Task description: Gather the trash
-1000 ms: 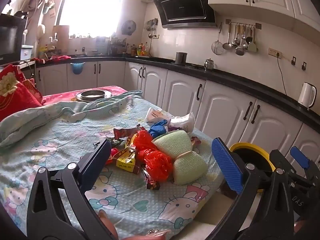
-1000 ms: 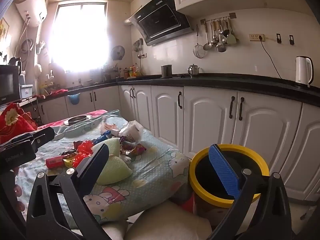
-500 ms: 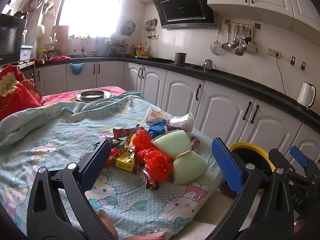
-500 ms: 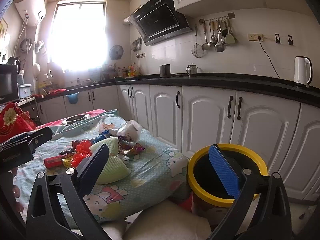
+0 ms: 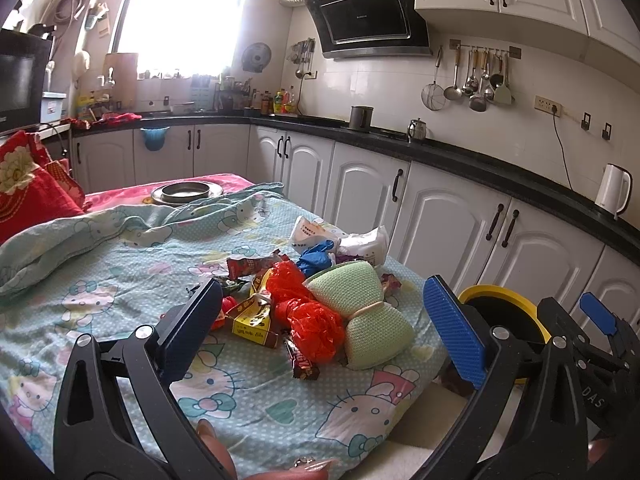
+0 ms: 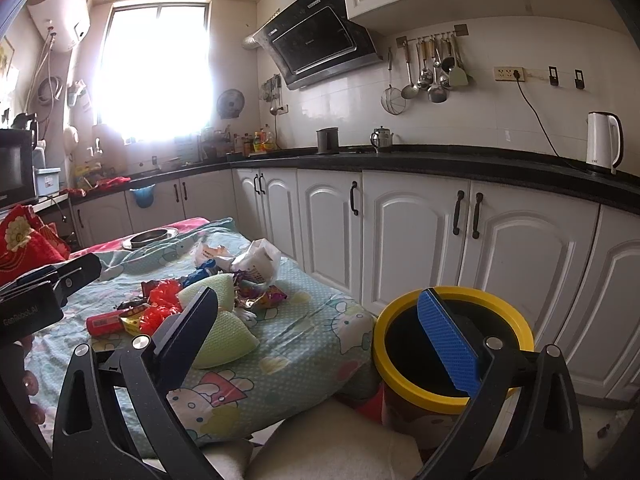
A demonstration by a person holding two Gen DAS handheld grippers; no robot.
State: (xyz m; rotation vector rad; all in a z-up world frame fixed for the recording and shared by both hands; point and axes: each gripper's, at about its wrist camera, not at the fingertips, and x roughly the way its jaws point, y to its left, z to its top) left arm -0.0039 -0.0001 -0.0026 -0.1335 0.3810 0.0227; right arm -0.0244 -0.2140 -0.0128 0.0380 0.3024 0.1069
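- Hardly anything has shifted in the last second: both grippers hang where they were, and the right one has only drifted a touch so the bin sits slightly lower in its view.
- Left gripper is spread wide with nothing between its jaws, held above the near edge of the bed, facing the trash pile.
- Right gripper is just as wide and empty, off the bed's corner, its blue pad over the rim of the bin.
- Trash lies heaped mid-bed: a red bag, a green sponge pinched by a band, a yellow box, a dark bar, a blue glove, white wrappers behind.
- The sponge sits at the front right of the heap, touching the red bag, between the left gripper and the wrappers.
- A metal pan rests far back on the bed, well apart from the pile.
- White cabinets stand just beyond the bin; a kettle is on the counter.
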